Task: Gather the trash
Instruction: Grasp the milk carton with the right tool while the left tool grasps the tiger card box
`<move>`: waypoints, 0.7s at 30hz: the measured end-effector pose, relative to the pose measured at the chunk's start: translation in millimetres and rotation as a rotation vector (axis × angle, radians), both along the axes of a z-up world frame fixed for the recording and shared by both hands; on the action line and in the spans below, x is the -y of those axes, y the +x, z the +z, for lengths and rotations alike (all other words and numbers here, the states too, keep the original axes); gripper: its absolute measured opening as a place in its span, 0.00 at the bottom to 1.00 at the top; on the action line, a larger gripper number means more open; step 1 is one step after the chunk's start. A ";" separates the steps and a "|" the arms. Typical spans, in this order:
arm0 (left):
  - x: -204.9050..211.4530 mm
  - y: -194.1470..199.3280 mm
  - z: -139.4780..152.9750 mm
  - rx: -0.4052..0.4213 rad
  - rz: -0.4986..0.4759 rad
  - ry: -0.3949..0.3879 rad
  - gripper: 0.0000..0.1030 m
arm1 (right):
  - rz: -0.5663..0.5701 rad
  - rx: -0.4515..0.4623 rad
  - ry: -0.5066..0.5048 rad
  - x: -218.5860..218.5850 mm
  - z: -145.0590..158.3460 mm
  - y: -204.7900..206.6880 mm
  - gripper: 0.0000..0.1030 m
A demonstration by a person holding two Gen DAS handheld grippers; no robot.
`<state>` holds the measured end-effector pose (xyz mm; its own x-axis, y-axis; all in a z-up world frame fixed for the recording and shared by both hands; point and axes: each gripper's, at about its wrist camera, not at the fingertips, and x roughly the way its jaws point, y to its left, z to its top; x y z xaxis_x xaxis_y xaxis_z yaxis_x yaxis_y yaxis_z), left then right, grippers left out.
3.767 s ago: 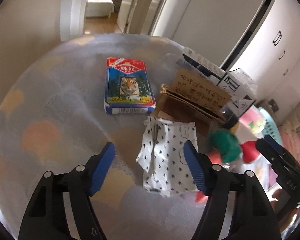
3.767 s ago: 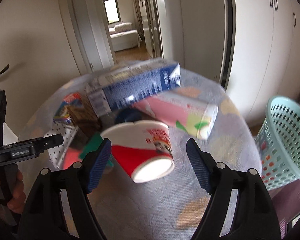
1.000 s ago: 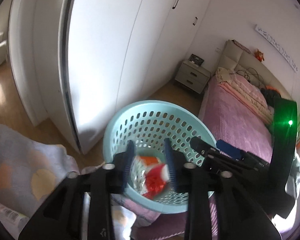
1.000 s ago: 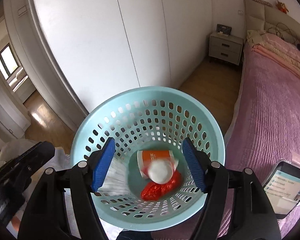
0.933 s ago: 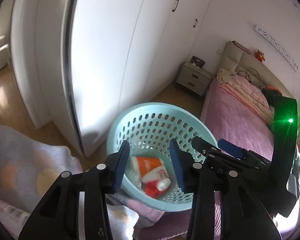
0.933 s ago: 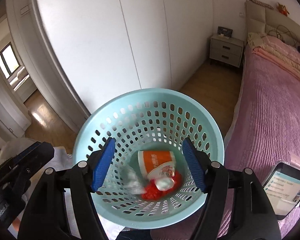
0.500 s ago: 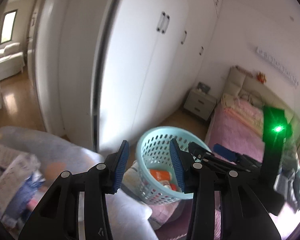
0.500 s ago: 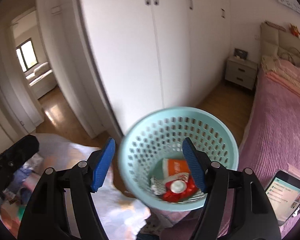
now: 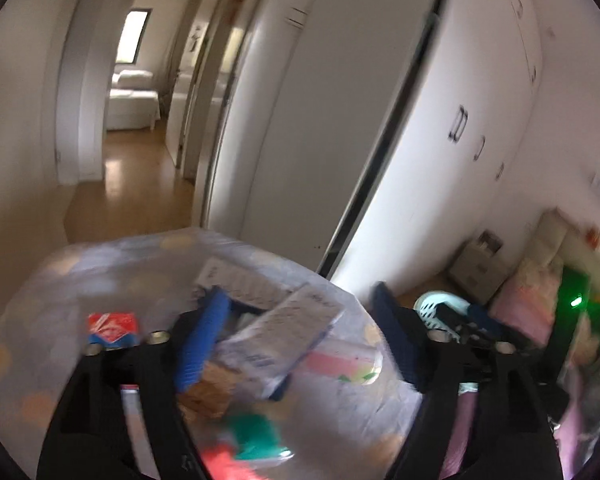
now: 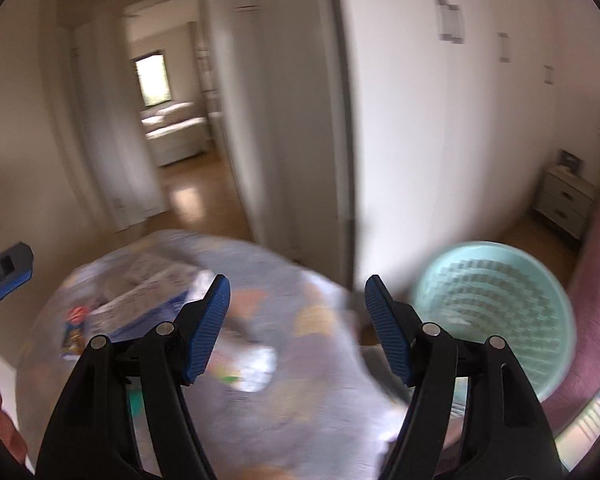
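Both views are blurred by motion. My left gripper (image 9: 300,344) is open and empty above the round table (image 9: 52,280), over a blue-and-white carton (image 9: 276,340). A pink box (image 9: 340,364), a brown paper bag (image 9: 208,388), a green and red item (image 9: 252,444) and a red-and-blue box (image 9: 110,330) lie there too. My right gripper (image 10: 296,328) is open and empty above the table (image 10: 292,400). The teal basket (image 10: 496,312) stands to its right; its contents are blurred.
White wardrobe doors (image 10: 440,120) stand behind the basket. A pink bed (image 10: 596,320) and a nightstand (image 10: 564,200) are at the right. A doorway (image 9: 132,100) opens behind the table. The basket (image 9: 440,312) shows small in the left wrist view.
Both grippers have swung left, from over the basket back to the table. The left gripper's jaws have opened wider. The basket has shifted to the right edge of both views.
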<state>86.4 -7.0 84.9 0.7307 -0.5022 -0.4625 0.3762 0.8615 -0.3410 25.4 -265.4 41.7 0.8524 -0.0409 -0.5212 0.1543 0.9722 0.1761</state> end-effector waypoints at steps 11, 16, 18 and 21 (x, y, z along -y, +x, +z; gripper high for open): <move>-103.6 64.4 -77.7 -0.236 0.298 0.165 0.79 | 0.187 -0.094 0.027 -78.4 -12.8 33.9 0.81; -114.9 76.4 -105.4 -0.292 0.276 0.164 0.76 | 0.110 -0.172 0.065 -110.5 -11.7 61.1 0.89; -109.3 80.7 -109.6 -0.299 0.263 0.192 0.76 | 0.053 -0.220 0.126 -114.4 -16.4 74.3 0.89; -99.4 81.7 -114.2 -0.299 0.255 0.255 0.76 | 0.018 -0.262 0.202 -120.0 -23.6 88.9 0.89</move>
<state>168.1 92.4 -29.3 0.6316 -0.1668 -0.7572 0.0594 0.9841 -0.1673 114.3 -145.4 18.1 0.6878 0.0995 -0.7191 0.2028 0.9248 0.3219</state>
